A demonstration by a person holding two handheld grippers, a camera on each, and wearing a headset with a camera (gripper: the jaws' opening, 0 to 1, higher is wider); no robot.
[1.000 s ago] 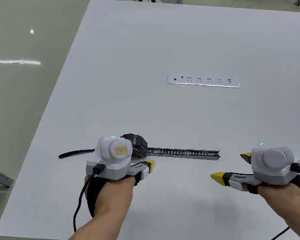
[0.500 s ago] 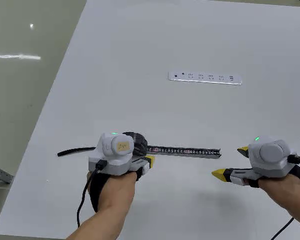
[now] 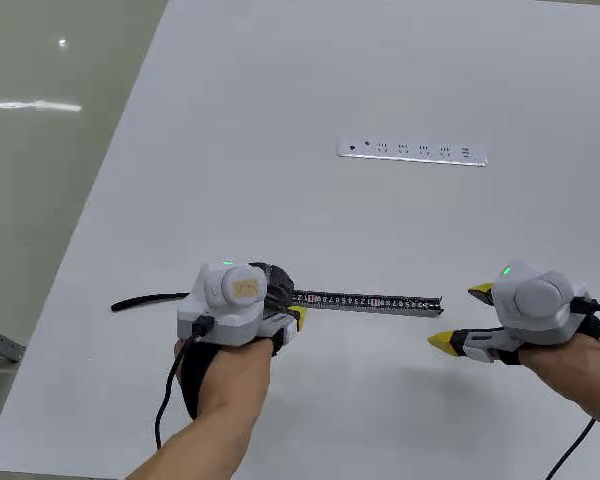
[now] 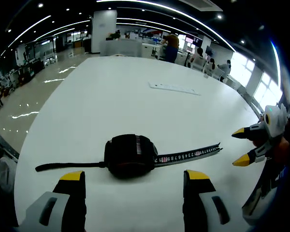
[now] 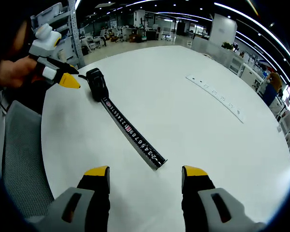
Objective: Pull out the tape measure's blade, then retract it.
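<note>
The black tape measure (image 3: 272,284) lies on the white table (image 3: 310,90) with its blade (image 3: 370,302) drawn out to the right and a black strap (image 3: 145,299) trailing left. My left gripper (image 3: 292,305) stands open just behind the case (image 4: 130,155), its yellow-tipped fingers (image 4: 72,176) apart on either side and not touching it. My right gripper (image 3: 461,318) is open too, a little right of the blade's end (image 5: 157,162), which lies ahead of the gap between its jaws. The left gripper (image 5: 67,77) appears beside the case (image 5: 95,77) in the right gripper view.
A white power strip (image 3: 412,152) lies flat farther back on the table. The table's left edge (image 3: 100,190) drops to a shiny floor. In the left gripper view, people and desks show far behind the table.
The left gripper has eased forward up to the tape case. The right gripper has shifted slightly toward the blade's end. The blade's length looks unchanged.
</note>
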